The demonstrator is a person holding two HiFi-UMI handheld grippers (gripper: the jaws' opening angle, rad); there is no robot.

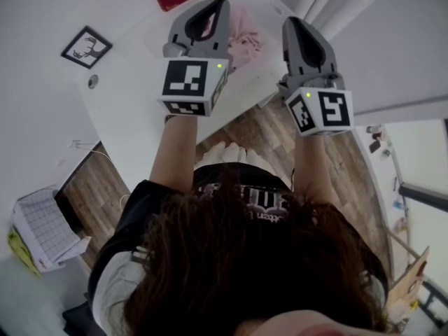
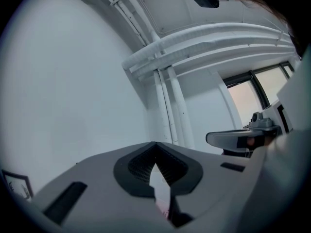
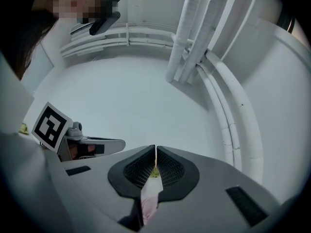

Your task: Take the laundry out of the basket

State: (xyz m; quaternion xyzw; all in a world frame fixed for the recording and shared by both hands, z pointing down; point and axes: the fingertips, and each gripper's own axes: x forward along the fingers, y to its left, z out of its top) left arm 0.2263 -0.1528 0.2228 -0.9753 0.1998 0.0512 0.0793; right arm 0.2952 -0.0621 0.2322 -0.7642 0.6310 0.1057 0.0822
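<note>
the person is holding both grippers out over the white table (image 1: 133, 110), with the pink garment (image 1: 245, 37) showing between them, well apart from the white gridded basket (image 1: 42, 229) on the floor. the right gripper (image 1: 290, 23) is clamping fully shut on a fold of the cloth. the left gripper (image 1: 219, 3) is also sitting fully closed, apparently pinching a thin edge. the cloth is looking light, soft and limp, so it is probably calling for two spread grips at the hem to keep it from bunching or slipping.
</note>
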